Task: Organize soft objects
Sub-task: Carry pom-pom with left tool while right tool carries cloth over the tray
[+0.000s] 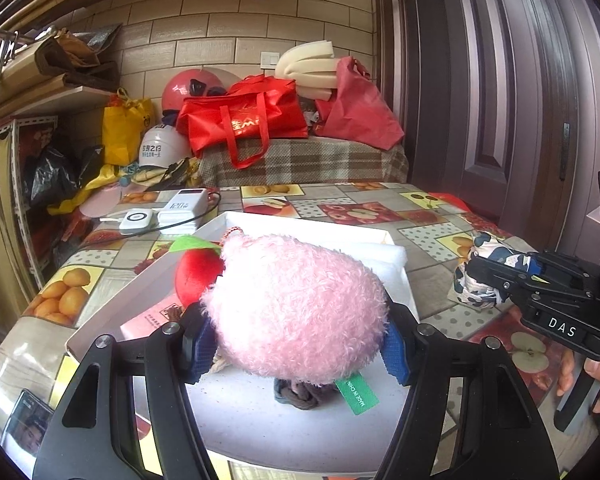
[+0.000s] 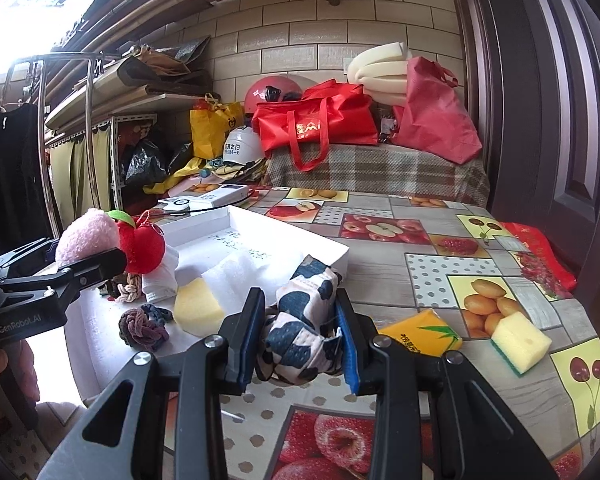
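Note:
My left gripper [image 1: 296, 344] is shut on a pink plush toy [image 1: 296, 304] with a red plush apple [image 1: 198, 276] attached, held above the white tray [image 1: 148, 280]. It also shows in the right wrist view [image 2: 88, 236]. My right gripper [image 2: 300, 328] is shut on a crumpled white cloth with dark blue patches [image 2: 300, 320], just right of the tray [image 2: 324, 246]; it appears in the left wrist view [image 1: 484, 276]. In the tray lie a yellow sponge [image 2: 198, 308], white foam [image 2: 236, 272] and a purple knotted scrunchie [image 2: 144, 326].
On the fruit-print tablecloth [image 2: 420, 280] lie a yellow-green sponge [image 2: 520, 342] and a yellow tissue pack [image 2: 424, 334] to the right. A power bank [image 1: 182, 206] and charger sit behind the tray. Red bags [image 1: 244, 120], helmets and foam are piled at the back.

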Tool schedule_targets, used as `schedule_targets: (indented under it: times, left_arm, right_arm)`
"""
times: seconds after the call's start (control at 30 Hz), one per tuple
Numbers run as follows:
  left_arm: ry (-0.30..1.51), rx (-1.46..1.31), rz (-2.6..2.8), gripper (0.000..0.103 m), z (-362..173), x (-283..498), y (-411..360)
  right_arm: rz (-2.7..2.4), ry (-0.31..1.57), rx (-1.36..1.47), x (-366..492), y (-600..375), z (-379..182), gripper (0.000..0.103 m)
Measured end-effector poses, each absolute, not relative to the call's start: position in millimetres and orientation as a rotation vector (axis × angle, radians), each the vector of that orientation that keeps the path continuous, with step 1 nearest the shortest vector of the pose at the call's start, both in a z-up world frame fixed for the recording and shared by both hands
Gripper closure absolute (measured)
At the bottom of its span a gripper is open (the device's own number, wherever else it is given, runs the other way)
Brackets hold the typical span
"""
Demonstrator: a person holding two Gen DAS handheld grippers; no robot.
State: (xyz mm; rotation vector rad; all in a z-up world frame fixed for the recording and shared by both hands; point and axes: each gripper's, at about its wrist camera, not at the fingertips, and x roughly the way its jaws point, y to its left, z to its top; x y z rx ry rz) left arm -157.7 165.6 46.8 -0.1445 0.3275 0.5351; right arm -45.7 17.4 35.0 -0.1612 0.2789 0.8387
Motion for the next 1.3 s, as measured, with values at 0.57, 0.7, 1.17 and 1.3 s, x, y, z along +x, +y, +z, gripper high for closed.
schedule_targets:
  times: [0.57, 0.7, 1.17, 1.3]
  left_arm:
    - [0.333, -0.221, 0.574, 0.036, 44, -166, 192]
    - [0.341, -0.239, 0.570, 0.036, 43, -166, 196]
    - [0.472, -0.313, 0.564, 0.035, 32, -146, 238]
    - [0.525, -0.307, 0.579, 0.035, 28, -134, 245]
  right_arm:
    - [0.869, 0.286, -0.169, -46, 45, 36, 0.069]
    - [0.894, 0.300, -0.153, -42, 51, 37, 0.069]
    - [0.994, 0.339, -0.262, -43, 100, 32, 0.069]
    - [0.999, 0.363, -0.277, -34, 118, 32, 0.069]
